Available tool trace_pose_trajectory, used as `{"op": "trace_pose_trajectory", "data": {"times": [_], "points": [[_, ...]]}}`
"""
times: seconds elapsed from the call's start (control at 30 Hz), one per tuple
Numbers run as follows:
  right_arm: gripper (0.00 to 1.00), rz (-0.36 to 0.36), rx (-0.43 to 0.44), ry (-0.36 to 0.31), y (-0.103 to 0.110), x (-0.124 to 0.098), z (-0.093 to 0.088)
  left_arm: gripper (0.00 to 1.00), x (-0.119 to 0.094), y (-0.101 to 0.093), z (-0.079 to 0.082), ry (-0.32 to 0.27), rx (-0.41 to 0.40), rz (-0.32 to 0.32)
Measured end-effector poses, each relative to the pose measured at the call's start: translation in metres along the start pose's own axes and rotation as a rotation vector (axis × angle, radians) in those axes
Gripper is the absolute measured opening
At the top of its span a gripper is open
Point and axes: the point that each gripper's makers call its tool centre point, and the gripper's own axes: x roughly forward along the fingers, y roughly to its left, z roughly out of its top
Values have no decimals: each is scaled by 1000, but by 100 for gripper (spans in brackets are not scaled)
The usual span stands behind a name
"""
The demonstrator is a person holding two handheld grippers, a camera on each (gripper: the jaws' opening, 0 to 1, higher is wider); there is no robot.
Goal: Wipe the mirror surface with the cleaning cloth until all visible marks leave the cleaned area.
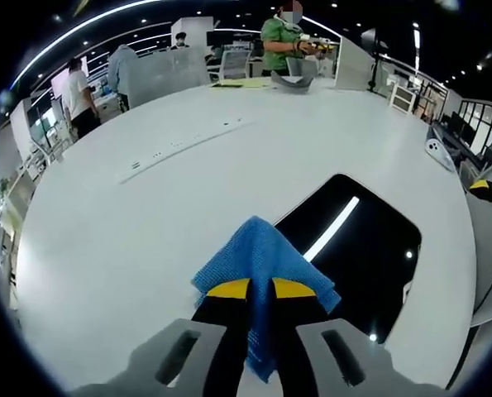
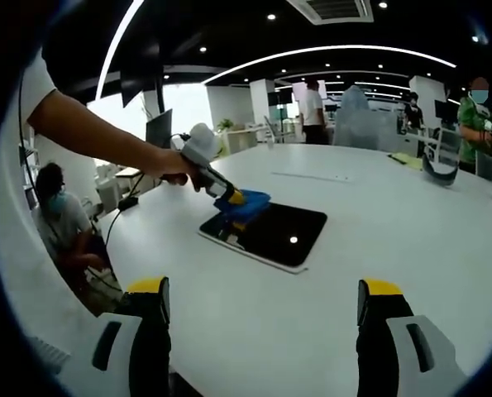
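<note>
Blue cloth [image 1: 266, 256] — one, clamped in left gripper [image 1: 262, 289] on one mirror [image 1: 361, 248]; right gripper [image 2: 262, 302] wide, empty.

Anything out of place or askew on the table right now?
Nothing stands out. The mirror lies flat on the white table, uncracked, and the left gripper holds the blue cloth at its near corner. The right gripper hangs open.

White table [image 2: 411, 248] lies bare and open around the mirror [image 2: 270, 234] on its near and right sides, the only obstruction there being the left gripper [image 2: 234, 198] pressing the blue cloth [image 2: 244, 204] onto the mirror's left end, with a grey tray [image 1: 293, 81] well apart at the far edge.
</note>
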Motion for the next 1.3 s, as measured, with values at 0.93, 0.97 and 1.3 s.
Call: {"op": "trace_pose_trajectory", "data": {"times": [0.93, 0.97, 1.3], "points": [[94, -10, 17, -12, -2, -1, 3, 7, 22, -31, 21, -19, -4, -34], [94, -9, 16, -12, -2, -1, 3, 7, 22, -32, 21, -19, -5, -35], [94, -4, 20, -13, -1, -2, 3, 7, 28, -42, 27, -17, -10, -44]]}}
